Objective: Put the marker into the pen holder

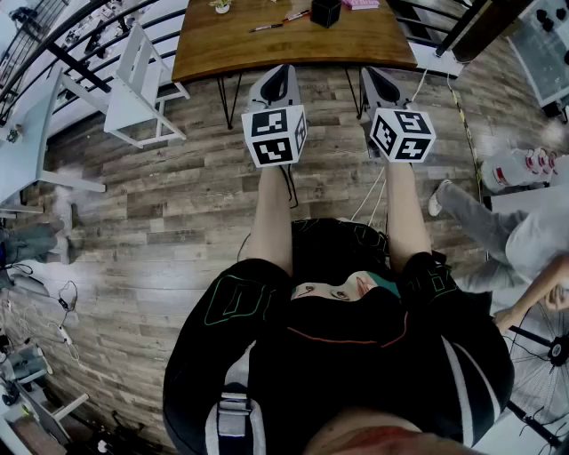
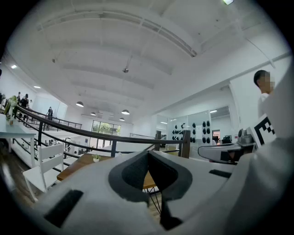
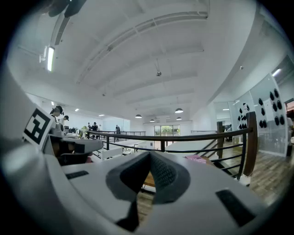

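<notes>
On the wooden table (image 1: 293, 44) at the top of the head view stands a black pen holder (image 1: 326, 11). Left of it lie two markers, one dark (image 1: 267, 27) and one red (image 1: 298, 15). My left gripper (image 1: 282, 75) and right gripper (image 1: 377, 76) are held side by side in the air before the table's near edge, well short of the markers. Both are shut with nothing between the jaws. In the left gripper view the left gripper (image 2: 148, 153) points level over the table (image 2: 80, 164); the right gripper (image 3: 149, 155) does the same in its view.
A white chair (image 1: 133, 80) stands left of the table, and a black railing (image 1: 80, 62) runs behind it. A small plant (image 1: 221, 5) and a pink item (image 1: 360, 3) sit on the table's far side. Another person (image 1: 533, 240) is at the right. The floor is wood plank.
</notes>
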A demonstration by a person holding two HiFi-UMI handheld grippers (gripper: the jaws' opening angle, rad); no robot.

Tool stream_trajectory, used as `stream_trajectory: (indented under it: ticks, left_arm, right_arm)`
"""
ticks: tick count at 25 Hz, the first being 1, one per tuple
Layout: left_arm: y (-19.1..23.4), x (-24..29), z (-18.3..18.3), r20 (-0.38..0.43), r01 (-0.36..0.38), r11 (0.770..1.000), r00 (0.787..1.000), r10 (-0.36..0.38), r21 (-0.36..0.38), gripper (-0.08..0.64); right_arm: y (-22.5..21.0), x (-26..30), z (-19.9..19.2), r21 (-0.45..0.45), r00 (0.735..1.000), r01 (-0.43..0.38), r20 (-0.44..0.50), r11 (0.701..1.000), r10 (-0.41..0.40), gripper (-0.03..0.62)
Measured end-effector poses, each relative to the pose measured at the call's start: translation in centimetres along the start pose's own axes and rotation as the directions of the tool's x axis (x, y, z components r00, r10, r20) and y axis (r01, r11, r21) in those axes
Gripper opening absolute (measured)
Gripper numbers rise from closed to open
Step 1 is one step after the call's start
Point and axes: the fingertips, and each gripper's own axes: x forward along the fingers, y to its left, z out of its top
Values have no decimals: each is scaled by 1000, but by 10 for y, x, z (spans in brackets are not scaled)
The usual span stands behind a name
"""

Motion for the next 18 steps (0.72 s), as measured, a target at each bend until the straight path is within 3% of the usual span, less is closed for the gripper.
stream_trajectory:
  ticks: [9, 18]
  left_arm:
    - [21, 2, -2, -4, -22, 999, 1000, 22, -31, 8]
    - [45, 4, -11, -20, -54, 994, 998, 52, -94, 8]
  right_arm:
    - [8, 12, 4, -25, 1000, -15, -3, 1000, 15, 3]
    - [0, 19, 2, -32, 999, 32, -22, 999, -32, 4]
